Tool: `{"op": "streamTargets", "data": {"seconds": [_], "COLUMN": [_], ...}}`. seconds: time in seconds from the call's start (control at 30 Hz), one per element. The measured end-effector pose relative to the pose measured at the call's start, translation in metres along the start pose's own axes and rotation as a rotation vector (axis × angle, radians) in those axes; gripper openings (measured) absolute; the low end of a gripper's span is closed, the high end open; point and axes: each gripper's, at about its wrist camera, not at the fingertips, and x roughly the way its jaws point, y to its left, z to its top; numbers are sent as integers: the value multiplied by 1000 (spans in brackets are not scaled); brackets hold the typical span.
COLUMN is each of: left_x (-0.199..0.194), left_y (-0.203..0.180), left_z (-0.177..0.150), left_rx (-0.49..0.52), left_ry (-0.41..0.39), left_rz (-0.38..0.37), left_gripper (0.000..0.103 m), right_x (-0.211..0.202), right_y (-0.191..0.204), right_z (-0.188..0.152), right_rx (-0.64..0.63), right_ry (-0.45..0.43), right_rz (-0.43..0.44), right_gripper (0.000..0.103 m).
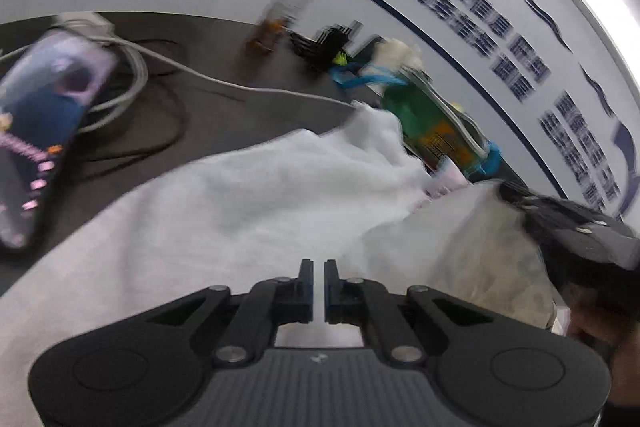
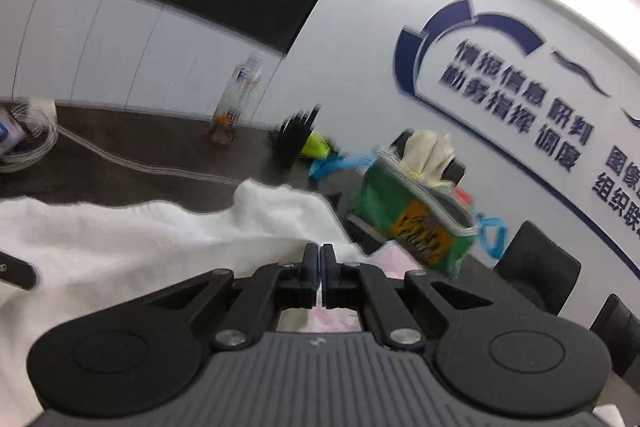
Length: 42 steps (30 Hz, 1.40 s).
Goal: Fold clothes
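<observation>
A white garment [image 1: 240,195] lies crumpled across the dark table, with one corner bunched up toward the back. My left gripper [image 1: 319,263] is shut on a fold of it, and white cloth shows in the thin slit between the fingers. To its right the dark body of the other gripper [image 1: 580,227] sits over a duller, cream part of the cloth [image 1: 460,247]. In the right wrist view the white garment [image 2: 120,227] spreads to the left. My right gripper [image 2: 320,247] is shut on its edge, above a pink patterned fabric [image 2: 394,259].
A lit phone [image 1: 48,131] and coiled white cables [image 1: 132,67] lie at the left. A clear bottle [image 2: 236,99], a black rack [image 2: 296,135] and a green tissue pack [image 2: 416,211] stand along the back. Dark chairs [image 2: 536,267] line the lettered wall.
</observation>
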Motion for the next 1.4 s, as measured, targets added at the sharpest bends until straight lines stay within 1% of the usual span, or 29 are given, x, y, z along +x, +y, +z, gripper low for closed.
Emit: {"op": "streamTargets", "data": {"seconds": [0.07,0.13,0.17,0.2,0.23,0.27,0.3,0.37,0.47,0.5,0.57,0.6,0.67,0.7,0.77,0.8,0.87,0.9,0.97,1.07,1.1,1.13,1.17,1.2,1.27,1.33,1.4], "left_x": [-4,-9,-16,-21,-24,-28,-31,-36,-40,-39,-36,-36,-34,-33,-19,-8,16,28,51,84,94,102,110,115,122,125,129], "left_y": [4,8,10,6,2,-2,-9,-22,-33,-35,-37,-37,-42,-44,-60,-69,-88,-98,-112,-128,-133,-140,-146,-152,-159,-163,-167], "left_z": [-2,-5,-8,-11,-14,-17,-22,-30,-43,-45,-46,-44,-28,-20,0,6,19,25,27,27,28,29,30,31,34,38,35], "left_rx": [-11,-26,-24,-2,24,50,81,156,228,236,245,240,234,231,285,291,289,287,242,149,120,111,108,109,114,118,144], "left_ry": [-10,-22,-35,-39,-40,-41,-40,-25,1,13,36,51,68,76,116,142,197,224,278,349,375,392,407,411,406,389,371], "left_rz": [24,47,51,43,33,23,3,-46,-93,-98,-104,-110,-131,-143,-173,-167,-148,-139,-173,-179,-167,-168,-171,-171,-178,-197,-169], "left_gripper": [4,7,9,14,16,21,27,31,32,33,33,33,34,43,61,60,59,59,59,58,58,58,58,58,58,60,61], "right_x": [31,53,61,66,64,59,55,30,-9,-24,-51,-62,-78,-86,-94,-96,-93,-89,-78,-53,-44,-35,-27,-23,-28,-47,-66], "right_y": [17,27,29,28,21,13,8,-10,-46,-59,-82,-91,-98,-101,-101,-100,-93,-88,-80,-70,-66,-62,-59,-57,-50,-37,-21], "right_z": [6,8,9,10,10,10,10,5,-7,-12,-29,-37,-57,-67,-87,-97,-108,-111,-113,-112,-112,-113,-114,-115,-115,-113,-111], "right_rx": [-3,22,49,81,120,162,188,207,272,299,341,347,327,315,301,302,303,300,295,275,257,239,224,212,172,94,20], "right_ry": [53,109,132,152,163,170,164,128,68,45,19,16,42,57,95,112,136,145,157,178,189,207,227,234,216,159,119], "right_rz": [39,112,151,191,230,269,301,345,398,402,374,354,303,277,257,262,278,271,224,156,145,140,136,133,143,191,237], "right_gripper": [1,3,5,11,21,48,64,65,65,65,65,65,63,56,45,42,39,39,39,39,38,33,10,1,1,1,1]}}
